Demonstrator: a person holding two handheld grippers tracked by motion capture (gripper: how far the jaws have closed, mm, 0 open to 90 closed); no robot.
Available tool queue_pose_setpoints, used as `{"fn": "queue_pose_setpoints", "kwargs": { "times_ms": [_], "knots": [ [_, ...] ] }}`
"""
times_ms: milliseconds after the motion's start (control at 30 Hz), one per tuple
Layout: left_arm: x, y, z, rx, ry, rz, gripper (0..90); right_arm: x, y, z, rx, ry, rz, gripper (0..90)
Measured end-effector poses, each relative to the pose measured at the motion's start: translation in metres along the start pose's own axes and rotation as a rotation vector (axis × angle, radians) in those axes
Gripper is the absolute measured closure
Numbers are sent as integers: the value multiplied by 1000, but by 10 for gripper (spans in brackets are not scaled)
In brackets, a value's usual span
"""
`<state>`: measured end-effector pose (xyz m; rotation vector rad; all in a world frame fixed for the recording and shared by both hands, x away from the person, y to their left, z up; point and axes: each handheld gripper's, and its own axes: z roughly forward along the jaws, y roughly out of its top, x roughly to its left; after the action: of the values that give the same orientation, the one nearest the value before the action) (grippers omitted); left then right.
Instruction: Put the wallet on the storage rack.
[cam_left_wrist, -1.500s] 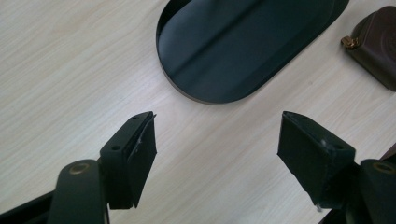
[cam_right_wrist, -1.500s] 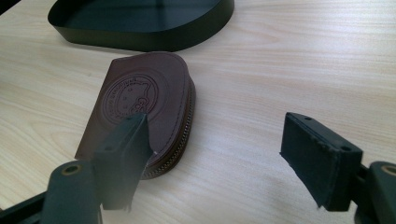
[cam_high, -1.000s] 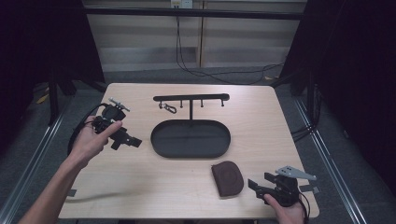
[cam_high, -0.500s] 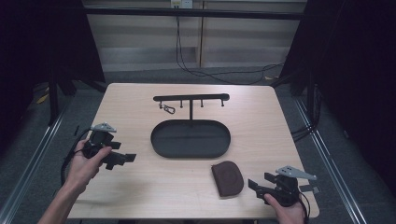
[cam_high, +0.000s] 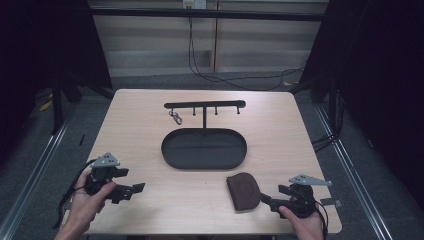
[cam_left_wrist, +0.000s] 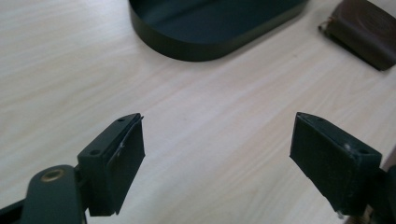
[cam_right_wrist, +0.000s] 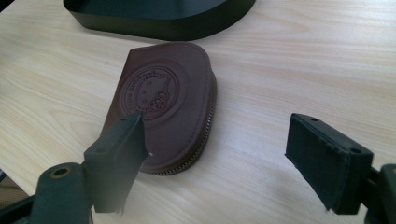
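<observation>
Two grippers sit low in the high view: the left gripper (cam_high: 134, 188) at lower left with jaws spread over bare wood, the right gripper (cam_high: 265, 199) just beside the small brown leather zip pouch (cam_high: 243, 190), lower centre-right, below the black oval metal tray (cam_high: 204, 148). From the left gripper view, the pouch (cam_left_wrist: 365, 31) lies upper right, well apart. From the right gripper view, jaws that have just been opening stand wide with nothing pinched; the pouch (cam_right_wrist: 163, 102) looks light, soft and flat, so it is probably best taken across its zipped curved edge.

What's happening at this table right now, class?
A person holds a gripper in each hand. The right gripper, its fingers open and just widened, points at a brown zip pouch lying flat near the table's front edge, not gripping it. The left gripper is open above bare wood. Behind sits a black oval tray with a hook rack holding a metal clip.
</observation>
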<state>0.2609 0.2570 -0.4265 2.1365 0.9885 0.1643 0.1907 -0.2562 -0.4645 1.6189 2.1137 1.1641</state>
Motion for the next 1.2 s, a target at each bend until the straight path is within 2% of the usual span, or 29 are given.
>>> {"fn": "queue_pose_setpoints", "kwargs": {
  "times_ms": [133, 233, 333, 400, 433, 500, 533, 567, 667, 700, 833, 867, 900, 1000, 1100, 1200],
  "knots": [
    [-4, -16, -1, -24, 14, -29, 178, 6, 7, 2, 14, -5, -20, 191],
    [-3, -26, -2, -51, -4, -51, 178, 8, 10, 2, 17, 2, -20, 189],
    [-1, -34, 2, -64, -15, -52, 175, 11, 14, 4, 27, -4, -29, 187],
    [0, -39, 4, -79, 1, -48, 177, 12, 18, 5, 42, 2, -27, 194],
    [1, -42, 5, -96, 18, -59, 175, 13, 20, 6, 54, 1, -24, 205],
    [5, -45, 7, -100, 12, -75, 175, 15, 28, 9, 92, 4, -18, 225],
    [5, -46, 8, -104, 12, -80, 175, 15, 28, 9, 92, 4, -18, 225],
    [6, -47, 8, -103, 15, -77, 175, 15, 32, 10, 94, 12, -20, 230],
    [3, -50, 7, -110, -18, -70, 175, 19, 45, 16, 125, 17, -26, 249],
    [1, -50, 7, -112, -17, -63, 175, 20, 48, 18, 137, 19, -38, 257],
    [-2, -51, 7, -103, -36, -42, 175, 29, 61, 26, 208, 19, -68, 248],
    [-2, -51, 8, -101, -37, -42, 175, 30, 66, 30, 242, 22, -71, 226],
    [-2, -51, 8, -101, -37, -42, 175, 30, 66, 30, 242, 22, -71, 226],
    [-3, -50, 8, -96, -41, -32, 175, 31, 70, 38, 327, 42, -69, 199],
    [-4, -49, 8, -101, -47, -29, 175, 32, 73, 48, 417, 29, -82, 200],
    [-4, -49, 8, -99, -46, -22, 175, 34, 78, 56, 472, 28, -86, 196]
  ]
}}
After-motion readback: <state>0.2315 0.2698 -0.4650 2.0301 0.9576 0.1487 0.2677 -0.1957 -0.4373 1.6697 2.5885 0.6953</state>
